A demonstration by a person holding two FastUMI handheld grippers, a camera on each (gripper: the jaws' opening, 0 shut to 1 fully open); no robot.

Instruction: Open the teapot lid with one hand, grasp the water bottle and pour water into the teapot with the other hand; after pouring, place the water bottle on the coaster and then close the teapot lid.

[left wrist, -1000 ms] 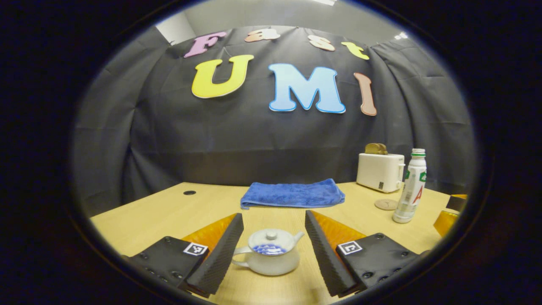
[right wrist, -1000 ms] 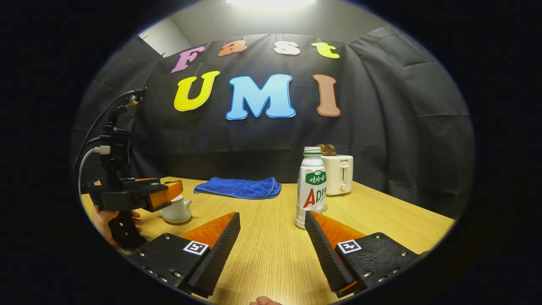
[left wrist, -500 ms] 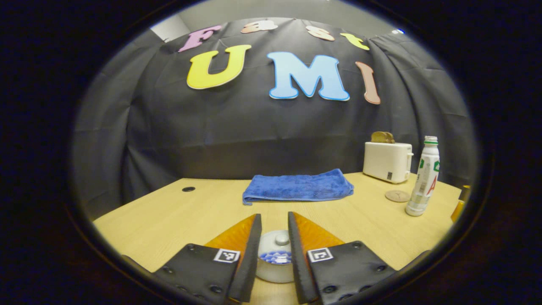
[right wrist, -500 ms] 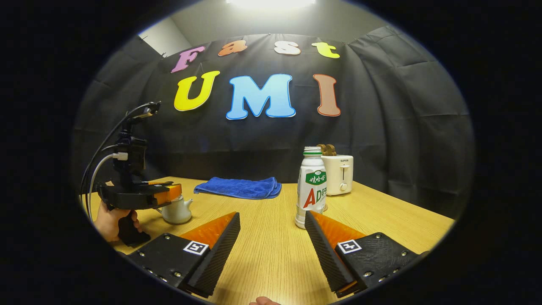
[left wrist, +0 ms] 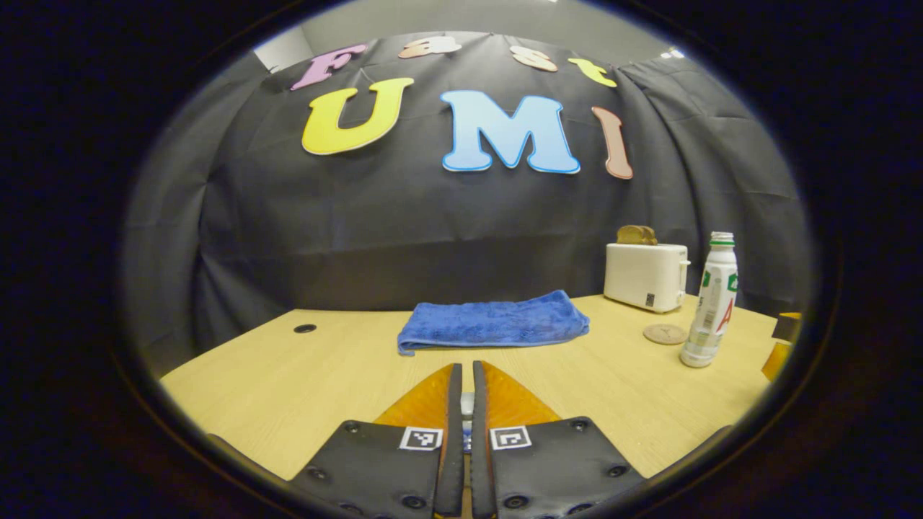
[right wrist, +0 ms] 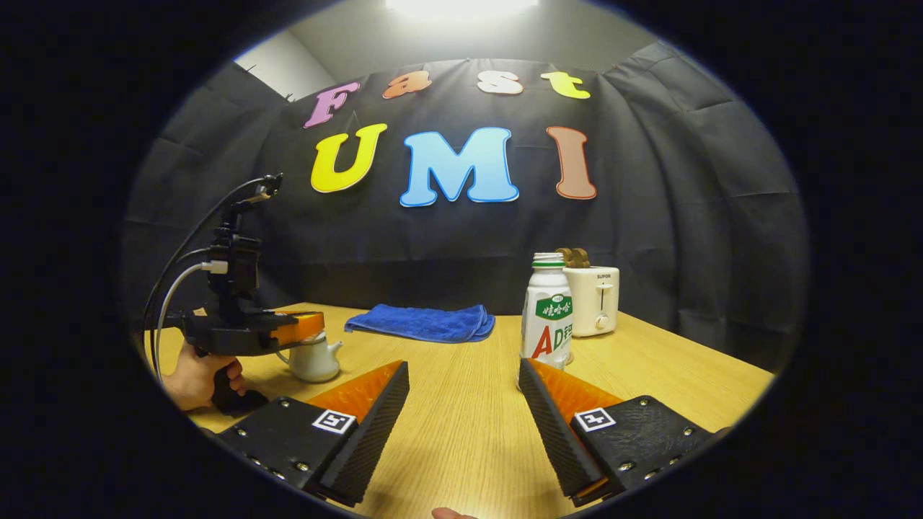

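Here the left claw (left wrist: 461,404) is nearly pressed together, pinching the teapot's lid knob (left wrist: 466,405); the right claw (right wrist: 461,404) hangs spread above the pale wood desk (right wrist: 461,440). Beyond it stand the teapot (right wrist: 314,359) and bottle (right wrist: 546,313), then coaster (left wrist: 665,334), blue towel (left wrist: 494,323), toaster (left wrist: 645,275), black cloth wall (right wrist: 685,238).

- The left gripper (left wrist: 462,404) has wedge-shaped fingers on black plates, each plate carrying a square black-and-white marker and round screws.
- The right gripper (right wrist: 464,404) has ribbed inner finger faces and matching marker plates.
- In the right gripper view, a hand (right wrist: 193,376) grips a black handle, with white and black cables above.
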